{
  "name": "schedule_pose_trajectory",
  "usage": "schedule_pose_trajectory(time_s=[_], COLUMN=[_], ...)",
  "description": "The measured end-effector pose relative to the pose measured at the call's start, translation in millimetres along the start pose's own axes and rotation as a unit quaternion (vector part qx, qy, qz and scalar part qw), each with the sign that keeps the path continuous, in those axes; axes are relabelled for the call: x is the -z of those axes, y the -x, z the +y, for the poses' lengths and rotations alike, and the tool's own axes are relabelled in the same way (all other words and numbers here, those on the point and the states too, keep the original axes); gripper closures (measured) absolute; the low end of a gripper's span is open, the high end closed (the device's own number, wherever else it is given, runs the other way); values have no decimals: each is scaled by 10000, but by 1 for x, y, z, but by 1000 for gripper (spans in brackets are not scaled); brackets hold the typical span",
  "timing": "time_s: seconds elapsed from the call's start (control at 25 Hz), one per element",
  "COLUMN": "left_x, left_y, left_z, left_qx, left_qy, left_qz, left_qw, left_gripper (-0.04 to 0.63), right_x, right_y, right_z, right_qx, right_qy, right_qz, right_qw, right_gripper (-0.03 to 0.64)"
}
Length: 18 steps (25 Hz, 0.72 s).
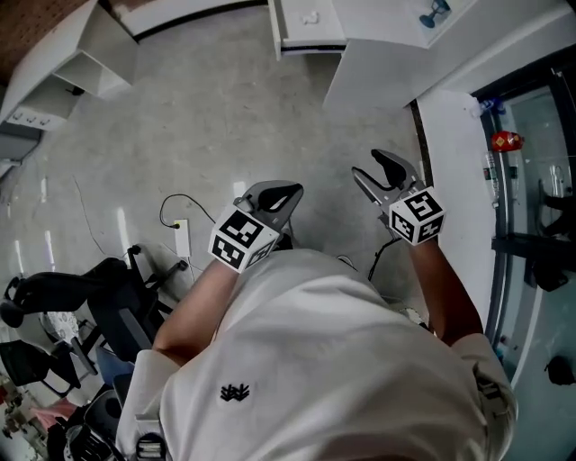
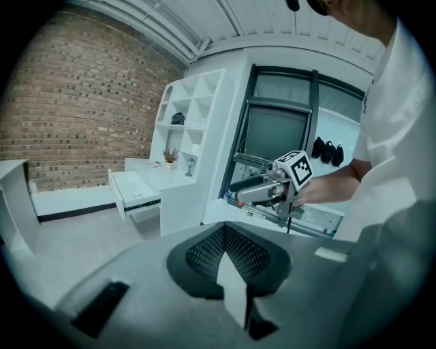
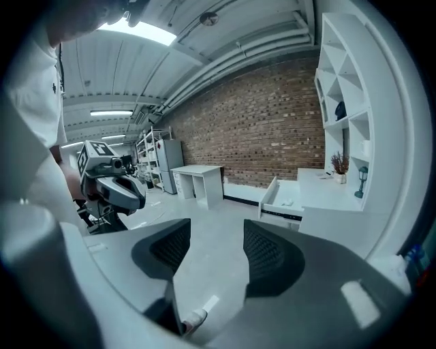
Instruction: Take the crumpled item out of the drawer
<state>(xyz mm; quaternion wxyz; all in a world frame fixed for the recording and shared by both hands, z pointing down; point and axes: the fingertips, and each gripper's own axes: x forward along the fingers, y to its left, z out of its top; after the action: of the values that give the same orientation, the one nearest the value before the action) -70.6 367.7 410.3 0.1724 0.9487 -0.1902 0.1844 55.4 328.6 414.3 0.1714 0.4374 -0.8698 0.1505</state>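
The white drawer [image 1: 306,43] stood pulled open at the top middle of the head view. A small pale crumpled item [image 1: 310,18] lay inside it, alone on the drawer's floor. In the right gripper view the same drawer [image 3: 279,204] sat right of centre, with the item [image 3: 286,202] showing only as a tiny light lump. It was too small for you to tell what it was made of.

Beside the drawer, the open shelf unit [image 3: 344,102] at the right edge held a dark object in one cubby. A little plant [image 3: 338,163] and a blue stemmed ornament [image 3: 362,180] stood on the desk top below.

Your left gripper [image 1: 286,194] had its jaws pressed together with nothing in them. Your right gripper [image 1: 378,171] had its jaws spread wide, and only bare floor showed between them. Both grippers were well apart from the drawer.

The top edge of the head view cut off the back of the drawer, and your shirt [image 1: 333,360] filled the lower half of that frame. From the left gripper view the drawer's inside was barely visible.
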Motion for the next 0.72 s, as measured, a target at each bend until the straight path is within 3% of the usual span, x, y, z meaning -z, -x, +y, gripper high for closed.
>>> schedule_pose_trajectory(time_s=[0.36, 0.72], left_x=[-26, -69], left_y=[-5, -62], left_z=[80, 139], left_qx=[-95, -438], left_qy=[64, 117], left_qz=[-72, -43], left_qw=[9999, 9990], left_gripper=[589, 589], right_x=[-54, -88], right_y=[-84, -145], right_z=[-41, -129], right_qx=[-92, -371], right_qy=[312, 461], right_qz=[47, -70], right_qw=[9995, 9982], right_gripper=[360, 348])
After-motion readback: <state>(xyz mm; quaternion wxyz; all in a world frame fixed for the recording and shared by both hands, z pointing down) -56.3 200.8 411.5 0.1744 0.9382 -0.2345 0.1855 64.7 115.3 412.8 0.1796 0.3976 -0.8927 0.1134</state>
